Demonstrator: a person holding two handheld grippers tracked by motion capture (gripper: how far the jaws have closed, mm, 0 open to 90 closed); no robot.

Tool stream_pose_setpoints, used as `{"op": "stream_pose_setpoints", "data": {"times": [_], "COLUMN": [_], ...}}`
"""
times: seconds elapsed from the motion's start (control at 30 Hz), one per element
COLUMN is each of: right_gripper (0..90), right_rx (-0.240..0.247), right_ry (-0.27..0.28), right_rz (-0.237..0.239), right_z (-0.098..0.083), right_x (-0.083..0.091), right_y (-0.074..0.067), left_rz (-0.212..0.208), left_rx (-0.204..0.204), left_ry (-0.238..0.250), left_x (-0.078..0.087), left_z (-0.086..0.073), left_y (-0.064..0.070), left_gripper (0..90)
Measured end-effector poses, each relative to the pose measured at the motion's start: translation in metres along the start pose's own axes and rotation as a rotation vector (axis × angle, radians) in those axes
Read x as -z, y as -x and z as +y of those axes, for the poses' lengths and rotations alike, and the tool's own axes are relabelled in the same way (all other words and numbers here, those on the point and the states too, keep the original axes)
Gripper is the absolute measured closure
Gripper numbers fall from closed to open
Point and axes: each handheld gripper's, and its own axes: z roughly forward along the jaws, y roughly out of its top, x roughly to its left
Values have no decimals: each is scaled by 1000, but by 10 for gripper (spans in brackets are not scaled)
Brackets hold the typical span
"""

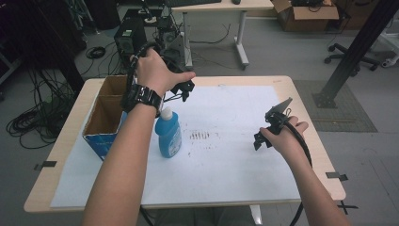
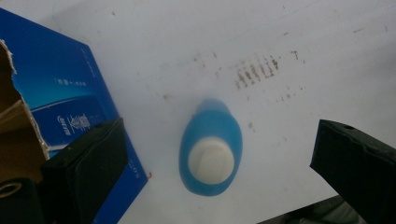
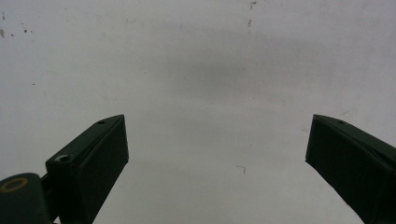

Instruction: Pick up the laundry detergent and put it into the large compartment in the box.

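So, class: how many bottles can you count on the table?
1. The blue bottle with a white cap stands upright on the white sheet, just right of the open cardboard box. The box's inside is partly hidden by the left arm, so another could sit there.

Printed markings on a blue cardboard box, too blurred to read.

In the left gripper view, the blue cardboard box (image 2: 70,100) at nine o'clock carries pale printed characters and a small line of print on its side, none legible. The blue bottle (image 2: 211,147) with a white cap shows no readable label from above.
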Motion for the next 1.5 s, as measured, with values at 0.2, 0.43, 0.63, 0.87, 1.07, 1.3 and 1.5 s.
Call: {"op": "stream_pose_setpoints", "data": {"times": [0.2,0.43,0.63,0.87,1.07,1.3,1.5], "right_gripper": [59,59,60,61,61,62,62], "right_rx": [5,14,20,21,18,24,26], "right_ry": [8,5,5,7,5,4,4], "right_rz": [4,11,17,15,16,18,21], "right_z": [-3,-4,-5,-5,-6,-5,-5], "right_x": [1,-1,-2,-3,-5,-8,-9], "right_y": [-2,-4,-6,-5,-4,-6,-9], "left_rz": [6,0,-2,-9,-12,-8,5], "left_rx": [-2,-12,-14,-19,-21,-21,-27], "left_ry": [-11,-14,-28,-55,-68,-82,-95], "left_x": [-5,-15,-25,-44,-57,-70,-76], "left_z": [-8,-15,-18,-22,-24,-28,-29], "left_y": [1,-1,-3,-4,-6,-6,-6], "left_gripper": [41,41,41,41,41,42,42]}}
